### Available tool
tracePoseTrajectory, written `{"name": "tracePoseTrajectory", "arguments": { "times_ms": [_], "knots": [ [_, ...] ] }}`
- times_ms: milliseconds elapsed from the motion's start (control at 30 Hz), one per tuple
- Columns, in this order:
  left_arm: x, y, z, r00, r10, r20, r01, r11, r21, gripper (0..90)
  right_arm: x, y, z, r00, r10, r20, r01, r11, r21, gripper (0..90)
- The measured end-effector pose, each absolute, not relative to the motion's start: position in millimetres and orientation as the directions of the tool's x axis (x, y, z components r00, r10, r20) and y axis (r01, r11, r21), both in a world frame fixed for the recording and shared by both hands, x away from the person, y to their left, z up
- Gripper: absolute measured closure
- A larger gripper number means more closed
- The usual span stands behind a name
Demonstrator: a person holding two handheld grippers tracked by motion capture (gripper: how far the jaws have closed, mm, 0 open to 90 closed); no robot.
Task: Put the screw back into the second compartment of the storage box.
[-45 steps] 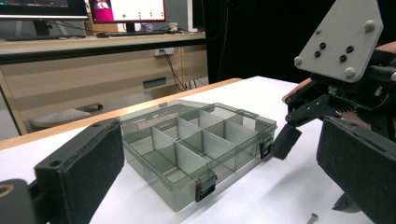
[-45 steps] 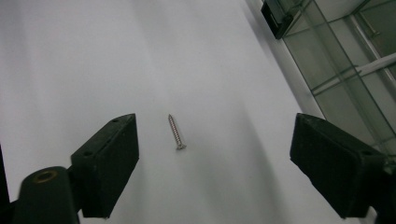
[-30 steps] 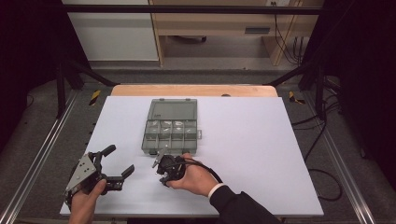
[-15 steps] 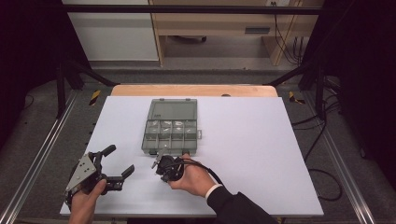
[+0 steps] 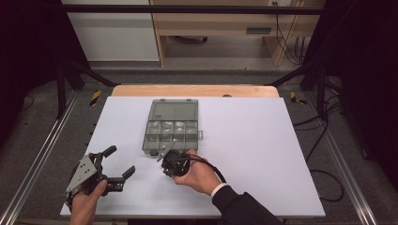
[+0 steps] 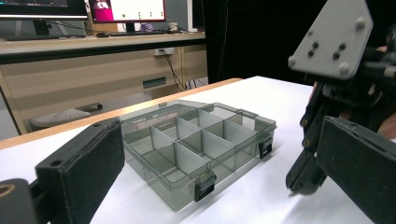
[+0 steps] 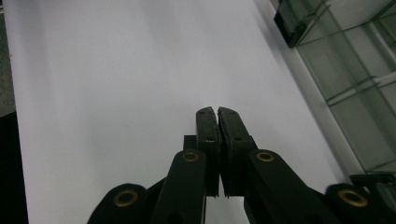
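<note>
Two grippers wait: the right gripper (image 5: 165,157), pinched closed and empty, sits just before the compartment box (image 5: 171,125); left gripper (image 5: 117,164) gapes, farther off.

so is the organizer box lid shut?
Shut. The organizer box has its clear lid flat over the compartments, and both front latches are down.

I see a smoky clear plastic organizer box (image 5: 170,127) lying flat on the white table (image 5: 263,140), left of centre toward the far edge. Its lid looks closed, black latches facing the near edge; compartments seem empty, though I can't be sure.
</note>
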State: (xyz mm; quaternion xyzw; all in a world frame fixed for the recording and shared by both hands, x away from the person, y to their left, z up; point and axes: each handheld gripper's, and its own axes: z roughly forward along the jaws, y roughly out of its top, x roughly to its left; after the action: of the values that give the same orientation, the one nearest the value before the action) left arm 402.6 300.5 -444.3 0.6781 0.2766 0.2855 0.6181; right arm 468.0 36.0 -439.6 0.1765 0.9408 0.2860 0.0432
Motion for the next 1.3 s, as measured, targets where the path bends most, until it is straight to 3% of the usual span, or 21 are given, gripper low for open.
{"name": "tracePoseTrajectory", "arguments": {
  "times_ms": [533,767,967,1233,1300],
  "knots": [
    [400,300,-444,0.679,0.731,0.062,0.018,-0.1,0.995,0.9,491,20,-415,-0.899,0.439,-0.005,0.329,0.68,0.656,88.2],
    [400,301,-443,0.679,0.732,0.064,0.017,-0.102,0.995,0.9,520,23,-399,-0.842,0.538,-0.033,0.346,0.586,0.732,88.2],
    [400,302,-444,0.68,0.73,0.063,0.017,-0.101,0.995,0.9,549,28,-406,-0.766,0.642,-0.029,0.375,0.483,0.791,88.1],
    [400,301,-443,0.682,0.729,0.062,0.015,-0.099,0.995,0.9,577,38,-428,-0.709,0.705,-0.002,0.417,0.422,0.805,87.8],
    [400,302,-443,0.682,0.729,0.061,0.016,-0.099,0.995,0.8,581,40,-432,-0.705,0.709,0.015,0.426,0.407,0.808,76.3]
  ]
}}
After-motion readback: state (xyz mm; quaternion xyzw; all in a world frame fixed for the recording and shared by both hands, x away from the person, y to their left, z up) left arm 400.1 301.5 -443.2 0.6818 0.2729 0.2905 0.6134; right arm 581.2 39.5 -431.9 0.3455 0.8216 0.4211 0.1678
